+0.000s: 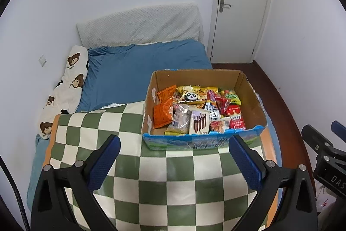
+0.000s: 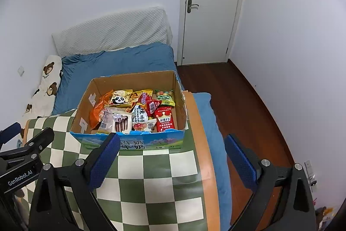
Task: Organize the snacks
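Observation:
An open cardboard box [image 1: 250, 99] with a blue printed front stands on a green and white checkered mat [image 1: 168, 179]. It holds several snack packets: orange bags [image 1: 163, 112], a yellow panda bag [image 1: 190, 95], a red packet [image 1: 236, 119], a white chocolate-stick pack [image 1: 199, 121]. My left gripper [image 1: 174, 142] is open and empty, just short of the box's front. The right wrist view shows the same box [image 2: 181, 101], the mat [image 2: 160, 174] and the red packet [image 2: 164, 120]. My right gripper [image 2: 172, 140] is open and empty, before the box's front right corner.
The mat lies on a bed with a blue sheet [image 1: 138, 66], a bear-print pillow [image 1: 64, 88] at the left and a white padded headboard [image 1: 140, 25]. A closed white door [image 2: 212, 5] and dark wood floor [image 2: 242, 101] are to the right.

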`<state>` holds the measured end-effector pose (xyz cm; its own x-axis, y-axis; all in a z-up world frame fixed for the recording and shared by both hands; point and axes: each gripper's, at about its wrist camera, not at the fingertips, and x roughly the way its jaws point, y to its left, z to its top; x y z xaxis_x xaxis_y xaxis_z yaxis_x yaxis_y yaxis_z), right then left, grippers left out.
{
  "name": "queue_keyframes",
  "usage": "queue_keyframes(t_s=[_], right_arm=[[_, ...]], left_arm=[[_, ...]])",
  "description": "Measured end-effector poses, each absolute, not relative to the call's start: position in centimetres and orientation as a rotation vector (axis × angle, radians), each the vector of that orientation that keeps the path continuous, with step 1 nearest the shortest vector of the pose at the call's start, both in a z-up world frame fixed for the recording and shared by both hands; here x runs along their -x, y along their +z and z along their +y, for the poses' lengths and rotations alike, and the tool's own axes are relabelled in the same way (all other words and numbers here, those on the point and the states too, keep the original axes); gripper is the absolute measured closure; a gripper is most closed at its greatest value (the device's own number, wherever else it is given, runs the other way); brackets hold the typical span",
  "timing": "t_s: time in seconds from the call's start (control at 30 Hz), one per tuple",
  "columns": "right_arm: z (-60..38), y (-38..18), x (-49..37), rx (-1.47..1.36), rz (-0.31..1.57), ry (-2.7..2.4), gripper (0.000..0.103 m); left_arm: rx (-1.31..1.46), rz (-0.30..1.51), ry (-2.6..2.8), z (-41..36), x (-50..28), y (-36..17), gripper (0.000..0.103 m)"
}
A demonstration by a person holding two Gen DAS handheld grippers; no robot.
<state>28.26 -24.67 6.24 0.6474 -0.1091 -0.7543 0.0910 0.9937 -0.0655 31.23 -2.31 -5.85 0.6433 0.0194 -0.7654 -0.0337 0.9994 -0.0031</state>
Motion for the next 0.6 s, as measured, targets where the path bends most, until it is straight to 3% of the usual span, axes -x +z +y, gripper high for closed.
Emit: queue_keyframes(t_s=[0.6], right_arm=[[-24.99, 5.43, -28.29, 0.017, 0.818, -0.132, 0.004]], left_arm=[[0.018, 0.801, 0.046, -2.09, -31.11, -5.52, 0.0]])
